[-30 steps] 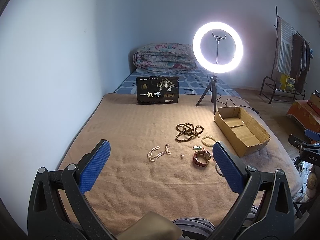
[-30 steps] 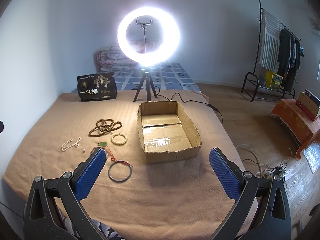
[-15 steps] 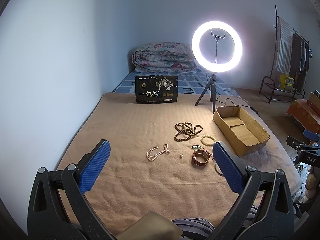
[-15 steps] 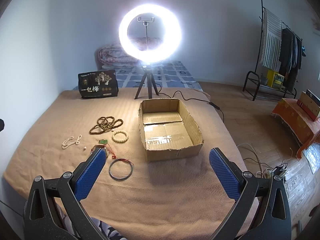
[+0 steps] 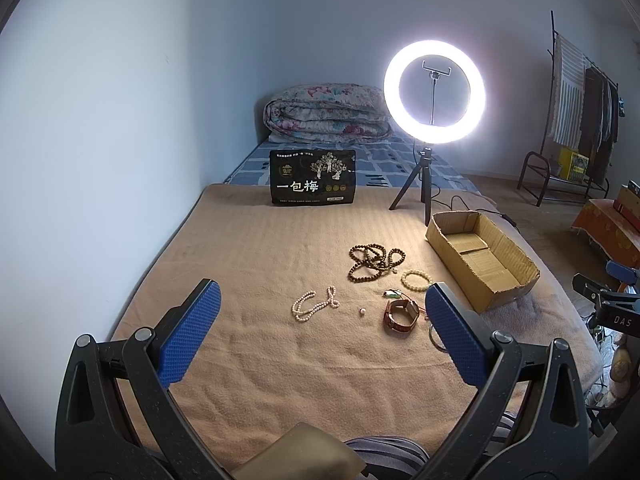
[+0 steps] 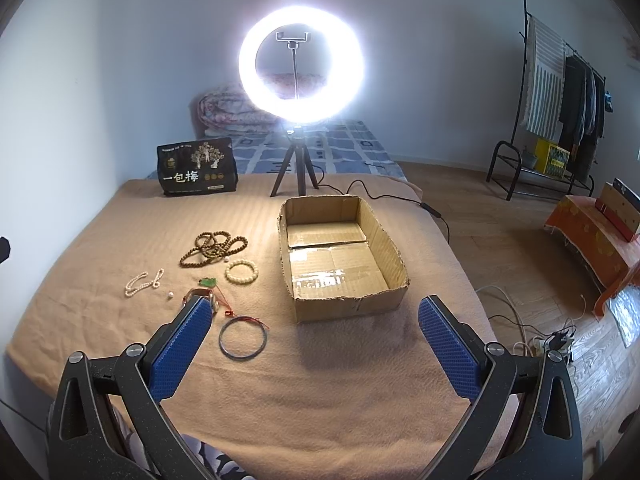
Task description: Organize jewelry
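Hovering above the tan blanket-covered bed (image 5: 248,248) with jaws spread wide and empty, both grippers (image 5: 320,332) (image 6: 316,340) frame loose jewelry ahead, the open cardboard box (image 6: 340,256) waiting beyond the right jaws to collect it.

The left claw (image 5: 320,294) hung wide open above the blanket (image 5: 256,264). Ahead lay a pearl strand (image 5: 314,306), brown beads (image 5: 374,262), a watch (image 5: 401,315), and a cardboard box (image 5: 482,258) to the right.
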